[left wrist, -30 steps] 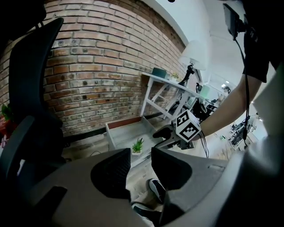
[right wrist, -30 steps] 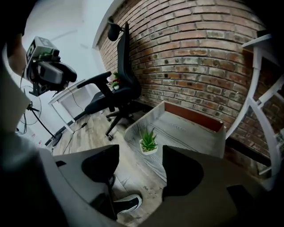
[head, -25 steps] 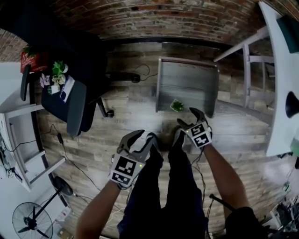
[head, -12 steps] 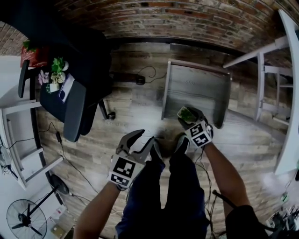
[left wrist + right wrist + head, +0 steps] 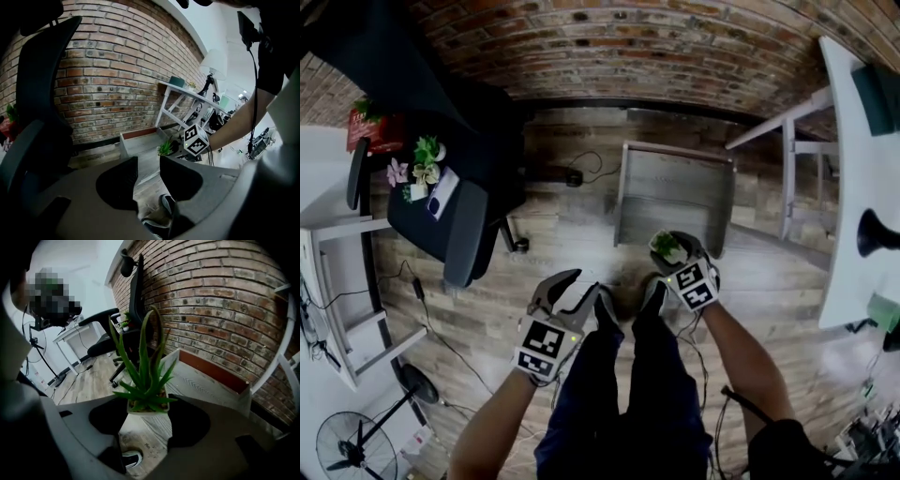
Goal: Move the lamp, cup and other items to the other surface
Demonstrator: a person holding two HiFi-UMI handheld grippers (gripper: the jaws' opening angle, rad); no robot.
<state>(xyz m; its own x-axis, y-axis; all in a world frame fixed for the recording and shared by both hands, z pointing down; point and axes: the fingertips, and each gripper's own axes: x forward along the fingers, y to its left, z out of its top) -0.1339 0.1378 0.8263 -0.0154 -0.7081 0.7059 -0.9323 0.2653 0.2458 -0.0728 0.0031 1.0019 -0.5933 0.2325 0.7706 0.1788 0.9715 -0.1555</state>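
Currently pinching one small potted plant (image 5: 666, 247) in the right tool (image 5: 681, 249), its two jaws having just been closing and now pressed on either side of the white pot. Shows up in the right gripper view as a single spiky green plant (image 5: 143, 376), upright between the pads of that tool (image 5: 146, 412) and lifted clear of the wooden floor (image 5: 93, 380). Hangs at the near edge of one low grey counter (image 5: 675, 187) that stands against the brick wall (image 5: 609, 42). Keeping the left tool (image 5: 579, 285) low beside the person's legs, its two jaws spread apart with no item between them. Through that gap in the left gripper view (image 5: 147, 164), only floorboards and one shoe (image 5: 167, 204). Farther left in the head view, one black office chair (image 5: 455, 220) with a small cluster of flowers (image 5: 414, 164) and one flat pale item (image 5: 441, 192) on its seat. Also two white counters, one at the left edge (image 5: 323, 216) and one at the right edge (image 5: 853, 169). On the right one, in the left gripper view, one lamp (image 5: 214, 63) with a white shade. At bottom left, one standing fan (image 5: 358, 448).
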